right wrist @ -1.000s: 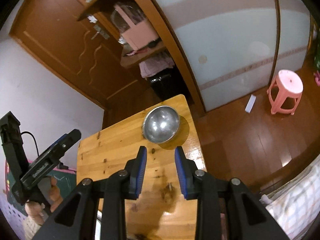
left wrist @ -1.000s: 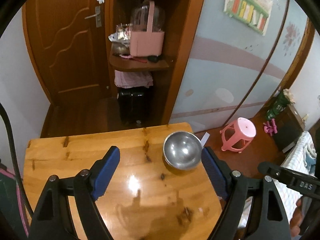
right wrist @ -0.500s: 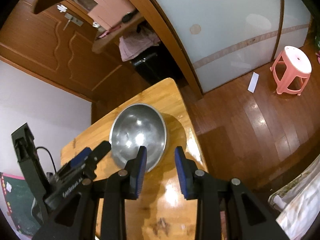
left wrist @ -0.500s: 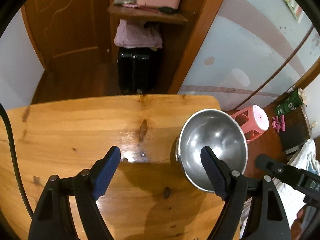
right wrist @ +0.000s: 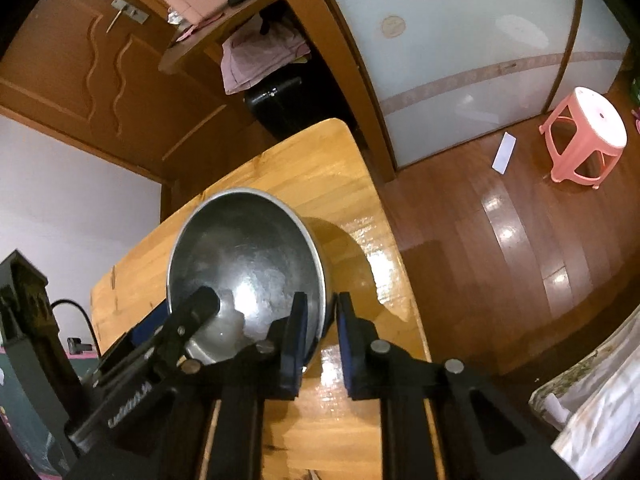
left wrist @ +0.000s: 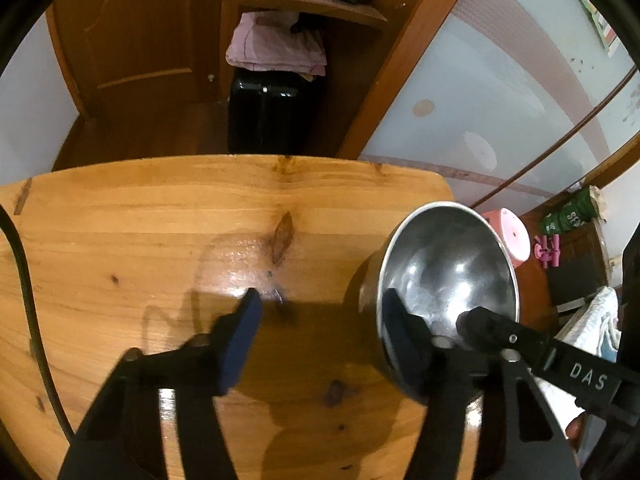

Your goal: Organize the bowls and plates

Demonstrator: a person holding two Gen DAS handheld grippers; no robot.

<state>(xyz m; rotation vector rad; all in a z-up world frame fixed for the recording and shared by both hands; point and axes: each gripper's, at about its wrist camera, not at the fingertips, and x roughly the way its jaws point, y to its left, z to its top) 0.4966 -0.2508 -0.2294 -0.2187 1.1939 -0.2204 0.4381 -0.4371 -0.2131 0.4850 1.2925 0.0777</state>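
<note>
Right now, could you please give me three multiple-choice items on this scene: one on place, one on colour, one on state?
1. Where is the metal bowl?
A. middle of the wooden table
B. near the table's edge by the floor
C. on the stool

2. What colour is the stool?
A. pink
B. green
C. white

3. What straddles the bowl's rim?
A. nothing
B. right gripper only
C. both, left gripper too

Answers: 1 B, floor shows just past it. 2 A, plainly pink. 3 C, each has one jaw inside the bowl, one outside, closing.

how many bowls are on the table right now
1. A single steel bowl sits near the table's far right corner, with both grippers at its rim. Any dishes nearer the person would be out of view.
</note>
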